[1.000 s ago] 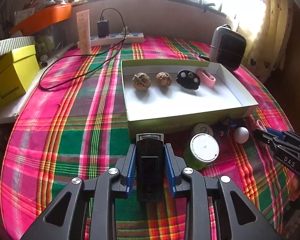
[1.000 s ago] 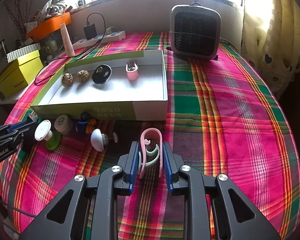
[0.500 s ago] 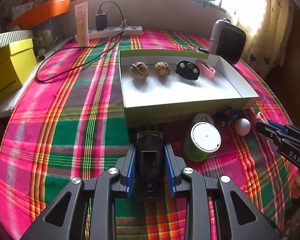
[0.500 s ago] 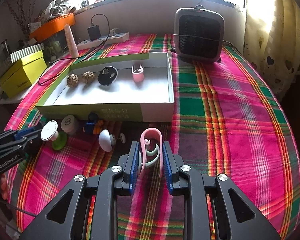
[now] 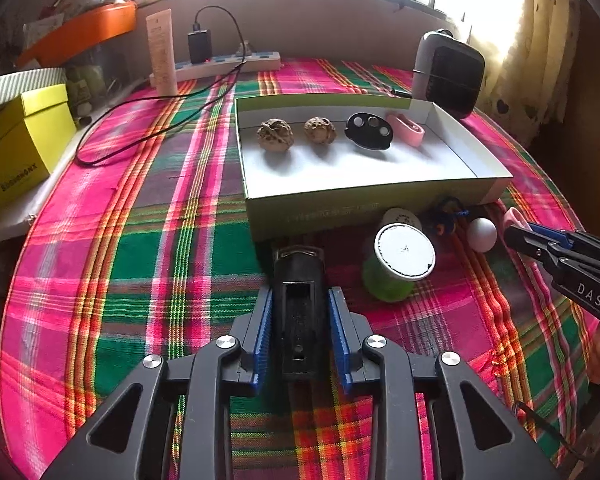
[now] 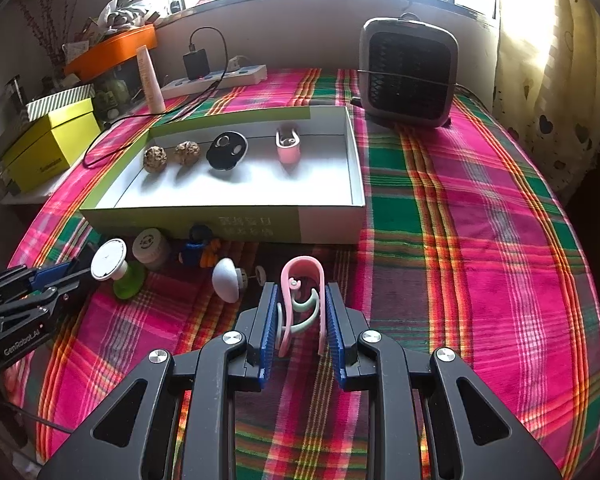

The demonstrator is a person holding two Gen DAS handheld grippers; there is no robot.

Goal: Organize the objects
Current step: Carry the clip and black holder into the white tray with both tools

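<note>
Before the tray's near wall: I hold both my grippers low over the plaid tablecloth (image 6: 480, 208), one thing clamped in each.
Tray (image 5: 380, 196): shallow, white inside, green outside; it is my landmark.
Left gripper (image 5: 300, 316): my blue pads are closed onto a black rectangular block (image 5: 299, 312), gripping its two long sides.
Block's axis: its length runs straight along my fingers, its far end pointing at the tray's near wall and stopping just short of it.
Right gripper (image 6: 302, 318): my pads are pressed in on a pink U-shaped clip (image 6: 302, 280), one pad on each leg.
Clip's axis: lengthwise along my fingers, closed bend toward the tray's near wall, open ends back toward me; a pale green curved piece sits between its legs.
Inside the tray, along its far half: two walnuts (image 5: 275, 133), a black oval piece (image 5: 370, 131) and a second pink clip (image 5: 406, 130), in a row.
Outside the tray, against its near wall: a green spool with a white cap (image 5: 400, 260), a small pale jar (image 6: 151, 245), a blue-and-orange toy (image 6: 199, 246) and a white dome-shaped piece (image 6: 227, 280).
Beyond the tray's far corner: a grey fan heater (image 6: 408, 72).
</note>
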